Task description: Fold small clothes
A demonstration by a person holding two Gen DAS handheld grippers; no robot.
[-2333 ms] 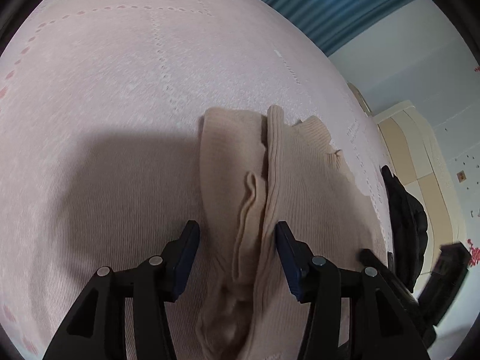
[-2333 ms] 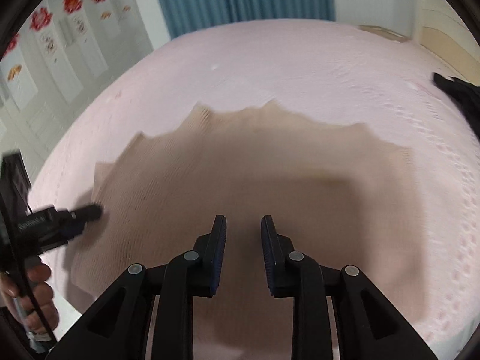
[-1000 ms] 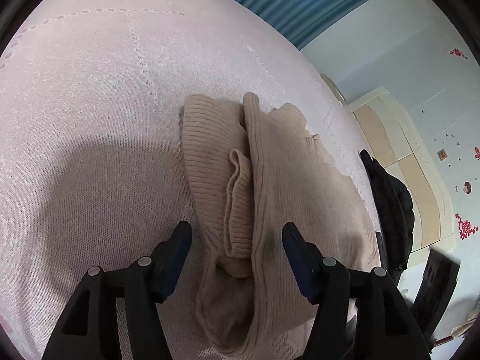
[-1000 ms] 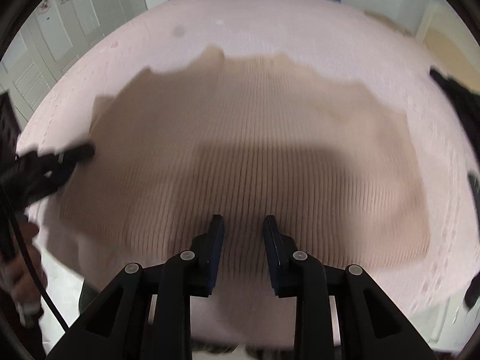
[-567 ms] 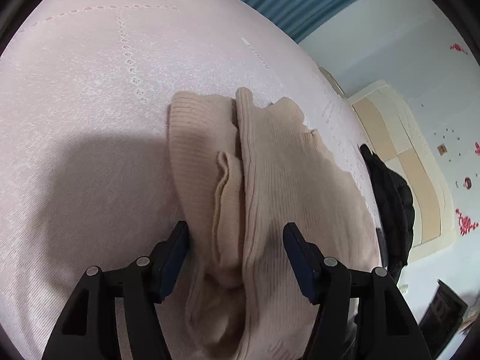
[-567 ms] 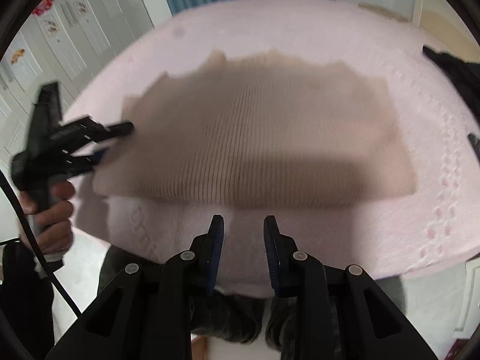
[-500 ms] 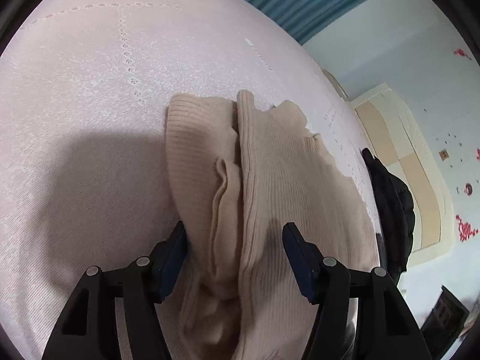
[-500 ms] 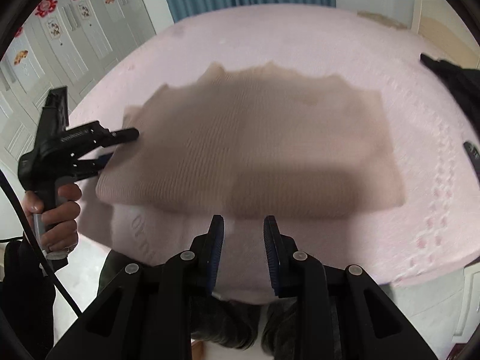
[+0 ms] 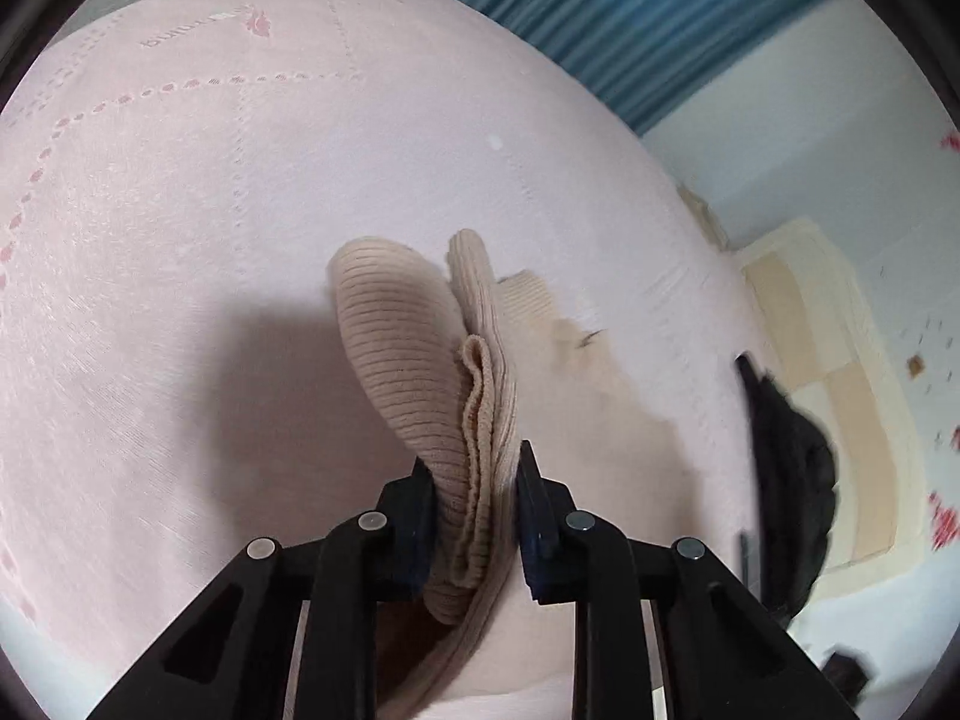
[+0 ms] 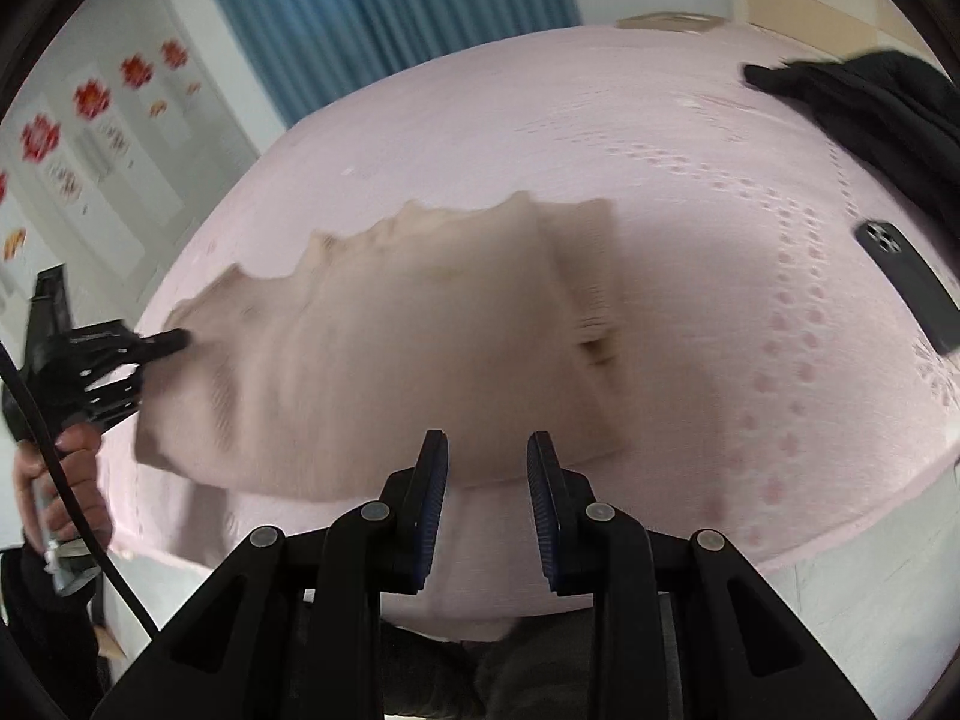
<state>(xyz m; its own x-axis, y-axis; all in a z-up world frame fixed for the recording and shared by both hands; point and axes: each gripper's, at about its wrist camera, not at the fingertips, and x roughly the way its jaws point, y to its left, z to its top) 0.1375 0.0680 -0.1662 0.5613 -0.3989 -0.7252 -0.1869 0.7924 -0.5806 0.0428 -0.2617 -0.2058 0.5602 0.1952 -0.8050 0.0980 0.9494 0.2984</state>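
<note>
Two black fingers of the left gripper (image 9: 471, 516) press in from either side on a bunched edge of the beige ribbed sweater (image 9: 414, 372), so the tool is clamped on the knit. From the left wrist view the gathered folds stand up between the blue pads and run away over the pink bedspread (image 9: 180, 240). A dark garment (image 9: 786, 468) lies toward the bed's right edge, with a blue curtain (image 9: 630, 18) behind the far edge.

From the right wrist view, the right gripper (image 10: 487, 498) hangs at the bed's near edge with a narrow gap between its fingers and nothing in it; the sweater's near hem lies just past the fingertips. The sweater (image 10: 384, 348) spreads across the near left part of the bedspread (image 10: 720, 210), blurred. The left gripper (image 10: 120, 348) bites its left edge, held by the person's left hand (image 10: 60, 480). A black phone (image 10: 906, 285) rests near the right edge, beside the dark garment (image 10: 882, 108).
</note>
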